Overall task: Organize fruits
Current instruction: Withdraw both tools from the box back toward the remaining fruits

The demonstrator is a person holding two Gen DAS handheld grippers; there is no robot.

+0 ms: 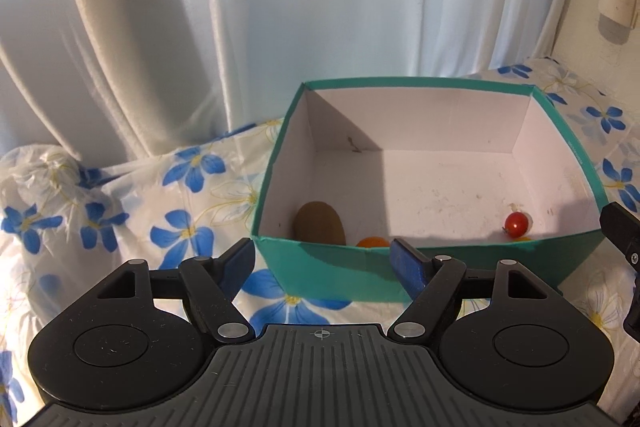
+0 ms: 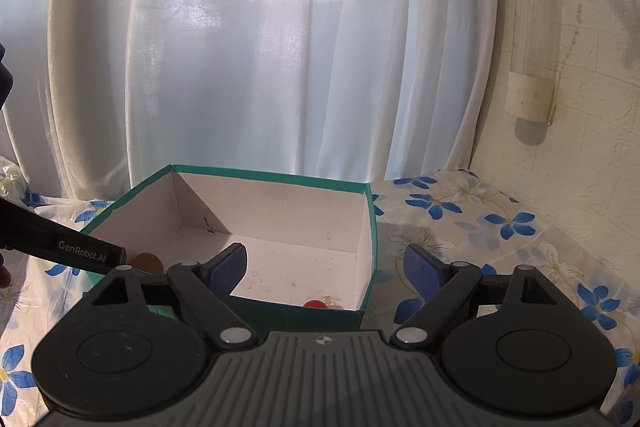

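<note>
A: How do the tongs stand?

B: The left gripper (image 1: 324,263) has its blue pads spread wide with nothing between them. It hangs just in front of the teal box (image 1: 340,267), over the near wall. The right gripper (image 2: 326,271) is spread wide too and holds nothing. One of its pads sits over the inside of the box, the other outside the right wall, over the cloth.

A: And the fruit?

B: All three pieces lie inside the box, along its near wall. A brown kiwi (image 1: 319,223) sits in the near left corner. Just right of it an orange fruit (image 1: 373,241) peeks over the wall; only its top shows, so I cannot tell which kind it is. A red cherry tomato (image 1: 516,223) lies towards the near right corner, well apart from the other two. From the right wrist view only a sliver of the tomato (image 2: 314,303) shows above the near wall, and part of the kiwi (image 2: 147,262) behind the other gripper's black finger (image 2: 80,251).

A: What surrounds the box?

B: It rests on a white tablecloth with blue flowers (image 1: 188,231). Behind the box hangs a pale curtain (image 1: 240,27). To the right of the box, up on the wall, a clear tube-shaped holder (image 2: 532,27) is fixed.
</note>
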